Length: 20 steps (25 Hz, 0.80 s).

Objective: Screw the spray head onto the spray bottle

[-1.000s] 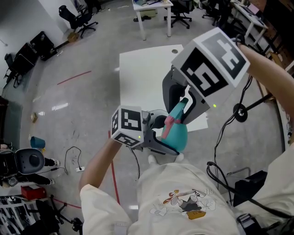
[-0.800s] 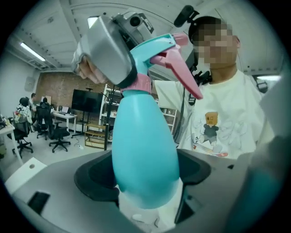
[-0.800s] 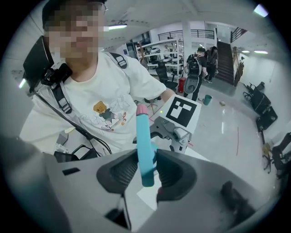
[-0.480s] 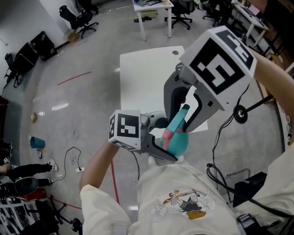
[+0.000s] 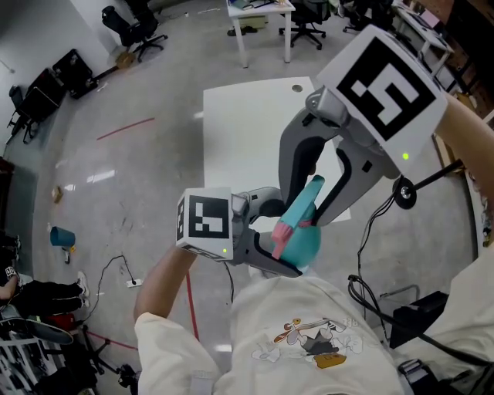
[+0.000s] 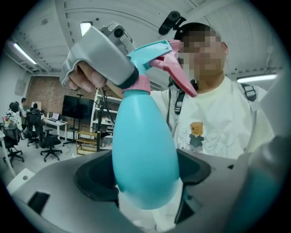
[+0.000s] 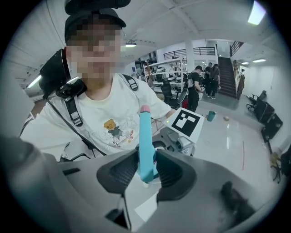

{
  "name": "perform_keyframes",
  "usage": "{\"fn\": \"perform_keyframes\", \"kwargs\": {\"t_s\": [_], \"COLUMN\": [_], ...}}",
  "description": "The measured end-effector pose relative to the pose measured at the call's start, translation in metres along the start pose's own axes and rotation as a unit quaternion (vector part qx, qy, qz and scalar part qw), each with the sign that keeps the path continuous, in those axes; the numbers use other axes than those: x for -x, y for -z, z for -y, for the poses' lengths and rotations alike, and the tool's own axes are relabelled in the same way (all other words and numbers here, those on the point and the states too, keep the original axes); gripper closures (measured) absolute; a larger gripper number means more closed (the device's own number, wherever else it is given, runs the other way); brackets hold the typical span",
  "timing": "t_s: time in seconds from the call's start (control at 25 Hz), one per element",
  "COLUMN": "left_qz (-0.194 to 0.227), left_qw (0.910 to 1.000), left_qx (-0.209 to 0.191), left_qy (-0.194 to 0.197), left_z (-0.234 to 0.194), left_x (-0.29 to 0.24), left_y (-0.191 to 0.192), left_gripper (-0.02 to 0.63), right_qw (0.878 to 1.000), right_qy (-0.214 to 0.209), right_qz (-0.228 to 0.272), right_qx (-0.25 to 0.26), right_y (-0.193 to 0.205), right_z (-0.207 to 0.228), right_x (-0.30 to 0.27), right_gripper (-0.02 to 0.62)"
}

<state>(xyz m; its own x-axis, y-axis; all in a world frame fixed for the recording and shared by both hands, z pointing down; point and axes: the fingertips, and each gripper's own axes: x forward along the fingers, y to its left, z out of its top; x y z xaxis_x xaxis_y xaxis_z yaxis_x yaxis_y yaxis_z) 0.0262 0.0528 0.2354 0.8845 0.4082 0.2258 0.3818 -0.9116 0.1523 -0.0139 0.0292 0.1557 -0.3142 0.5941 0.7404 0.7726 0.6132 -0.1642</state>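
A teal spray bottle (image 5: 302, 244) is held in the air in front of the person's chest. My left gripper (image 5: 287, 254) is shut on its round body (image 6: 143, 150), coming in from the left. The teal spray head (image 5: 305, 202), with its pink collar (image 6: 142, 84) and pink trigger (image 5: 282, 231), sits on the bottle's neck. My right gripper (image 5: 310, 207) comes down from the upper right and is shut on the spray head (image 7: 145, 139), one pad on each side. In the left gripper view a grey finger (image 6: 102, 63) of the right gripper presses the head (image 6: 152, 52).
A white table (image 5: 247, 131) stands on the grey floor just beyond the bottle. The person's torso (image 5: 301, 339) is close behind it. Black cables (image 5: 370, 293) hang at the right. Office chairs (image 5: 139, 31) and a desk (image 5: 258, 15) stand far off.
Both grippers have lifted the bottle a little. The right gripper's marker cube has shifted up and right in the head view and tilted. The left cube has rolled slightly. Both grips are unchanged.
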Motion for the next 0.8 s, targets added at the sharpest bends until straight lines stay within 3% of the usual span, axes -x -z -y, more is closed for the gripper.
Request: {"fn": "perform_keyframes", "kwargs": {"t_s": [0.12,0.2,0.48,0.8], "left_qz": [-0.037,-0.048,0.019,0.003], "left_qw": [0.9977,0.9966,0.9998,0.9999], "left_qx": [0.003,0.012,0.005,0.003], "left_qy": [-0.056,-0.065,0.007,-0.010], "left_z": [-0.011,-0.013,0.003,-0.002], "left_x": [0.000,0.000,-0.001,-0.001], "left_y": [0.010,0.015,-0.001,0.002], "left_gripper": [0.199,0.199,0.199,0.199], "right_qw": [1.000,0.999,1.000,1.000], "right_qy": [0.017,0.021,0.017,0.019], "right_qz": [-0.012,-0.024,0.014,0.006], "right_qx": [-0.006,-0.009,-0.010,-0.016], "right_y": [0.004,0.008,-0.003,-0.003], "right_z": [0.005,0.006,0.003,0.004], "right_x": [-0.003,-0.005,0.001,0.000], "right_gripper": [0.465,0.465,0.465,0.466]}}
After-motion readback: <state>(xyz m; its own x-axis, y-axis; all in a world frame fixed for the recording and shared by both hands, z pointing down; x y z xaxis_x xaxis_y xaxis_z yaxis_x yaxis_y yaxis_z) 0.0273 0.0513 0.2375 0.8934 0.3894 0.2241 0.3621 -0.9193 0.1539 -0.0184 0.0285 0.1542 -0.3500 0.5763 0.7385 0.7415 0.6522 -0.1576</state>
